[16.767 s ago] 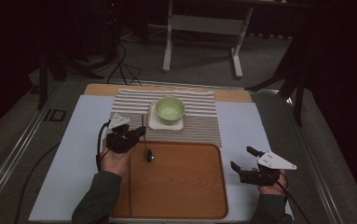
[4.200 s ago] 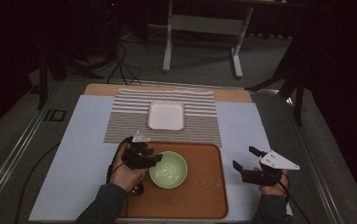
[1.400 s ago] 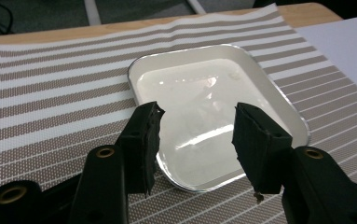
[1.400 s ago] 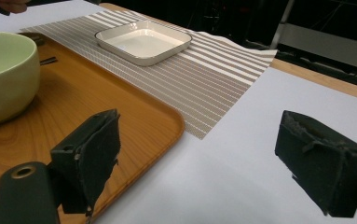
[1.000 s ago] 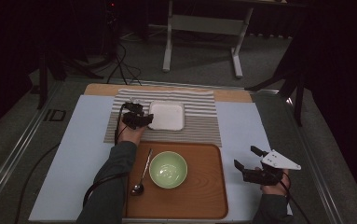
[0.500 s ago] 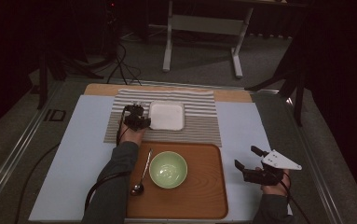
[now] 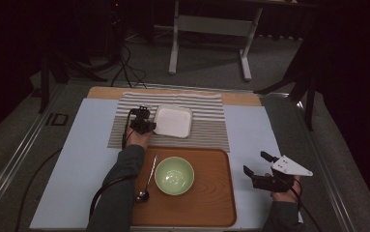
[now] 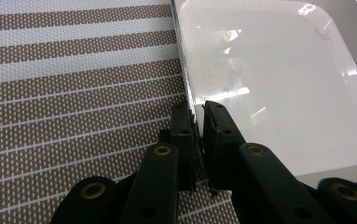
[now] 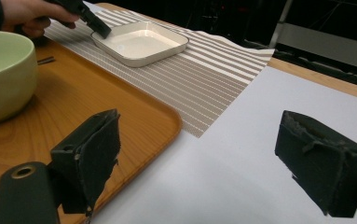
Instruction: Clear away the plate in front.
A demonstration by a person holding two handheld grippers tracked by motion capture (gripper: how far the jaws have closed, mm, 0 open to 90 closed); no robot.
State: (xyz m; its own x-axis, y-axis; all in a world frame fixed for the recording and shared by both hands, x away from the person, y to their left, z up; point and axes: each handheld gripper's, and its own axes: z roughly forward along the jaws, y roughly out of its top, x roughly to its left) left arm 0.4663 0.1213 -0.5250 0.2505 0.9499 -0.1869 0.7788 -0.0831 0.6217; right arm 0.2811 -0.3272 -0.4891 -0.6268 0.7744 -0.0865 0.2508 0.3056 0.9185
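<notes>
A white square plate (image 7: 173, 122) (image 8: 269, 84) (image 9: 139, 44) lies on the striped placemat (image 7: 206, 130) (image 8: 73, 93). My left gripper (image 7: 149, 126) (image 8: 197, 114) is shut on the plate's left rim, one jaw inside and one outside. A light green bowl (image 7: 174, 175) (image 9: 1, 70) stands on the wooden tray (image 7: 211, 203) (image 9: 97, 107), with a spoon (image 7: 146, 179) lying to its left. To the right of the tray, my right gripper (image 7: 255, 163) (image 9: 204, 140) hangs open over the pale blue table cover with nothing between its jaws.
A pale blue cover (image 7: 83, 159) spreads over the table around the tray and placemat. Behind the table stand a white frame (image 7: 209, 24) and dark tripod legs (image 7: 57, 72). The left gripper's cable (image 7: 105, 186) trails along the forearm.
The bowl went from the plate down onto the tray, and my left gripper then travelled back up to the plate's left rim. In the last second it has barely moved. The right gripper stayed put.
</notes>
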